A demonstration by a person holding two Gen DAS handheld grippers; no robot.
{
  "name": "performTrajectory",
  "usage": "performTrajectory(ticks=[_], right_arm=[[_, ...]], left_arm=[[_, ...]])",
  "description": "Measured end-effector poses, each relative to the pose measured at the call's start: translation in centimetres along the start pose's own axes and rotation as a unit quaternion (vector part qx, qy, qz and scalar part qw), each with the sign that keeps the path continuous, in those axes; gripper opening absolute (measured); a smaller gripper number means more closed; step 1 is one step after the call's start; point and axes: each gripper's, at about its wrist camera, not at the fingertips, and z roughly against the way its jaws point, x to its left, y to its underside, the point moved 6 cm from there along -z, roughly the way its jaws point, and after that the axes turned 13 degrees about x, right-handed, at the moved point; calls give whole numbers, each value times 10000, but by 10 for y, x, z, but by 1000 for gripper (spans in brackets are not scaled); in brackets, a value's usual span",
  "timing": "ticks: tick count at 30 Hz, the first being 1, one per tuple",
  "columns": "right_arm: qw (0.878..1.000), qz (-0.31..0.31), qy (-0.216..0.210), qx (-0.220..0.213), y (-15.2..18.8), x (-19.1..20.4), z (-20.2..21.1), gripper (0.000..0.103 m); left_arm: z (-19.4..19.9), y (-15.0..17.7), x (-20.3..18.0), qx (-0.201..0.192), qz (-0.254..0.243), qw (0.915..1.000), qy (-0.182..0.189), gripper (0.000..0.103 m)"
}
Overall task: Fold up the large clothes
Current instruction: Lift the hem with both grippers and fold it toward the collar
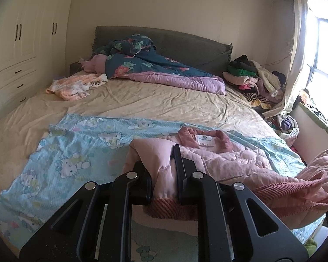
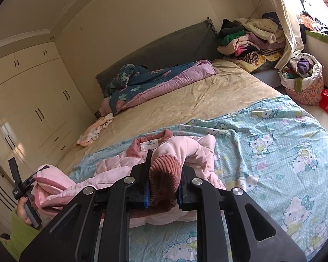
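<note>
Pink and quilted, the jacket (image 1: 220,159) lies in the lower middle of the left wrist frame, on a light blue sheet (image 1: 76,152) printed with white cartoon cats, and its darker pink collar with a white label points toward the top of the frame. The left gripper (image 1: 164,174) is pinching one sleeve near its ribbed cuff (image 1: 164,207); the cuff hangs out below the black fingers, which are pressed together on the cloth. In the right wrist frame the right gripper (image 2: 163,181) is clamped on the other ribbed cuff (image 2: 164,174), which bulges between the two fingers, with blue pads visible at the sides. In the lower left of that same frame a hand (image 2: 25,211) holds the handle of the left gripper, with pink fabric beside it. The blue sheet covers the near part of a bed (image 1: 142,100) with a beige cover. A small peach and white garment (image 1: 74,87) lies at the middle left of the left wrist frame, and a dark teal floral quilt (image 1: 150,65) with a lilac lining is bunched against the grey headboard (image 1: 185,45). A heap of mixed clothes (image 1: 253,76) is at the right, near a curtain (image 1: 295,61) and a bright window. White wardrobe doors (image 1: 21,32) fill the upper left.
</note>
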Motion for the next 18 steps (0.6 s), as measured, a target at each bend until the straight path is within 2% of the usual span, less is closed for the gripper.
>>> performTrajectory(ticks=[8,18], right_arm=[[9999,-62,71,-70,-29,0,-11,16],[9991,-149,314,257,-46,-18,-55,16]], left_arm=[[-15,-31,-1,-54,73,9999,-79,9],[-58,-33,0,194,-9,9991,-380,9]])
